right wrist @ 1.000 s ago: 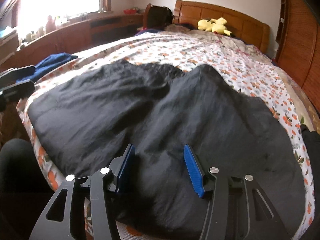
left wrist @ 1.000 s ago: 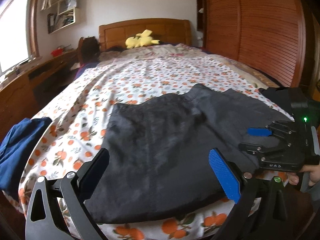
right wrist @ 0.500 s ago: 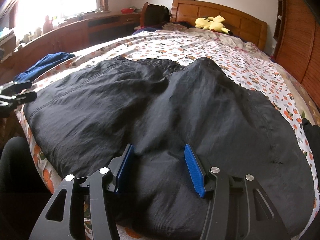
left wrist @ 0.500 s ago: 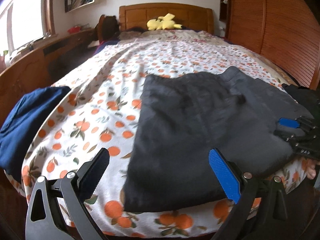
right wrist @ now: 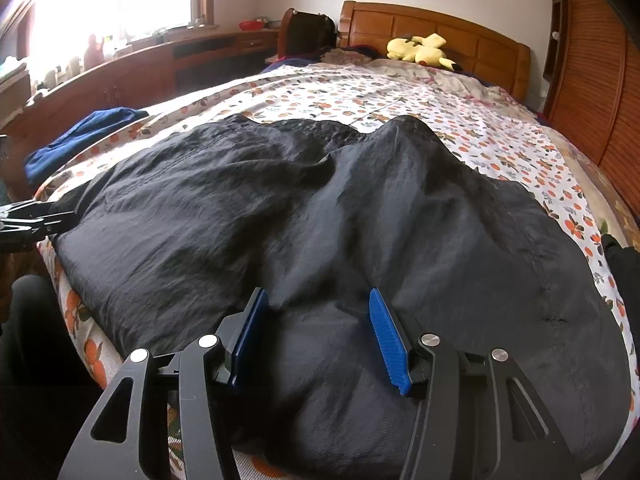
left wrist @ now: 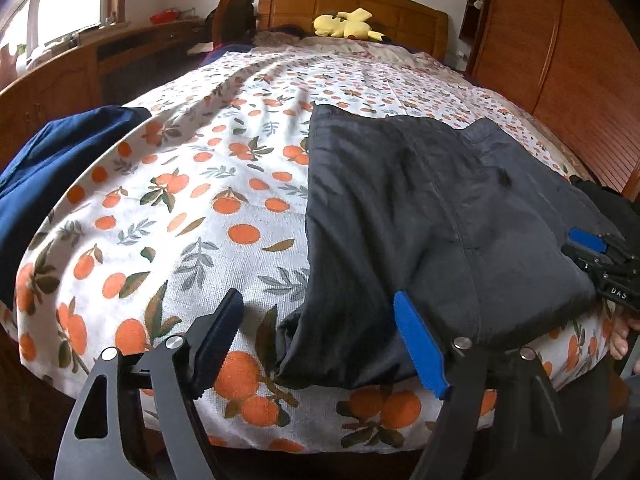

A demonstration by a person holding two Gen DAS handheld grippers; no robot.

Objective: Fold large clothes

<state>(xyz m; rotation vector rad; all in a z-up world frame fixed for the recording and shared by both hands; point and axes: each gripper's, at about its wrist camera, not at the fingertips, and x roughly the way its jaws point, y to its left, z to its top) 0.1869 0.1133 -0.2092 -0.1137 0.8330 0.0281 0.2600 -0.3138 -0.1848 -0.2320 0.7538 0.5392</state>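
Left wrist view shows me the left hand-held gripper [left wrist: 320, 340] low over the near edge of the bed [left wrist: 180, 216], with its fingers spread wide; its jaws have just been closing a little, and the near left corner of the black garment [left wrist: 420, 208] lies between them, but I see no pad pressing on the cloth. The garment lies flat on the orange-printed sheet, on the right half of the bed in this view, and its near hem hangs a little over the edge. At the right side of the same view I see the right hand-held gripper [left wrist: 596, 248] resting at the garment's near right edge. Right wrist view looks along this gripper [right wrist: 320, 336]: its jaws stand half apart, a raised fold of the black cloth sits between the blue pads [right wrist: 386, 336], and the cloth seems to touch both pads, so I read it as pinching the garment. A folded blue cloth [left wrist: 52, 184] lies at the left edge of the bed, well apart from the garment. A yellow plush toy [right wrist: 420, 50] lies by the wooden headboard [right wrist: 460, 40].
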